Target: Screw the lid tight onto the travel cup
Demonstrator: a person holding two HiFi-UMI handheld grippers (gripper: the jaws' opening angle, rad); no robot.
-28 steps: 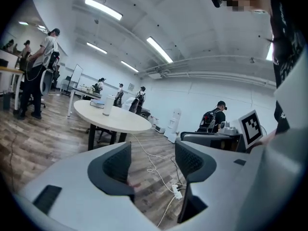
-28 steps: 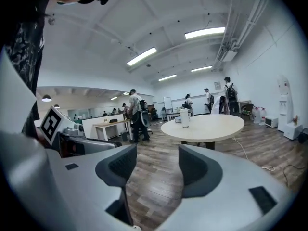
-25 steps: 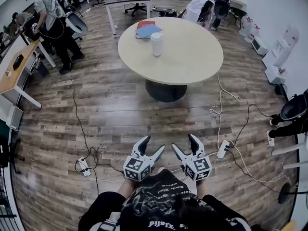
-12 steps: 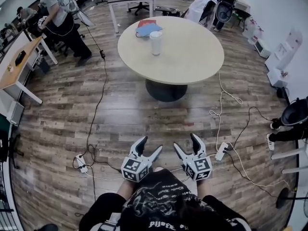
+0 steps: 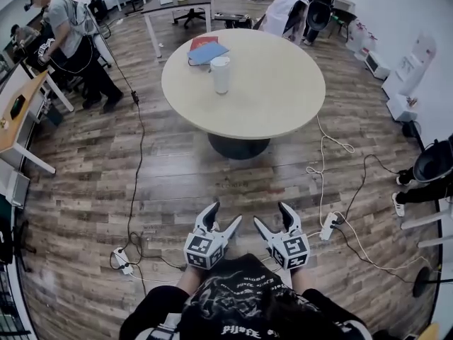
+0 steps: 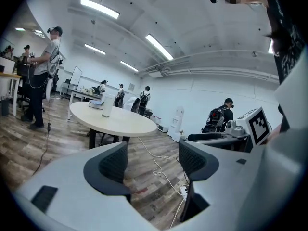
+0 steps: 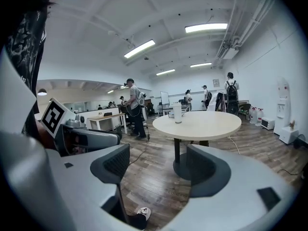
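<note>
Closing the gap to the round table (image 5: 272, 94) looks like the step in hand. The travel cup (image 5: 220, 74) stands upright on the table's far-left part, just beside a stack of red and blue books (image 5: 207, 49). Both grippers hang well short of the table, low over the wood floor. The left gripper (image 5: 224, 213) has its jaws spread with nothing between them. The right gripper (image 5: 270, 214) is likewise wide apart and empty.

To do this well, I would step up to the table's near edge and keep clear of the loose cables (image 5: 322, 154) on the floor to its right. Next, one gripper should clamp the cup's body low and square so it cannot spin. The other should take the lid from above, level with the rim, to avoid cross-threading. Whether the lid already sits on the cup is too small to tell.
</note>
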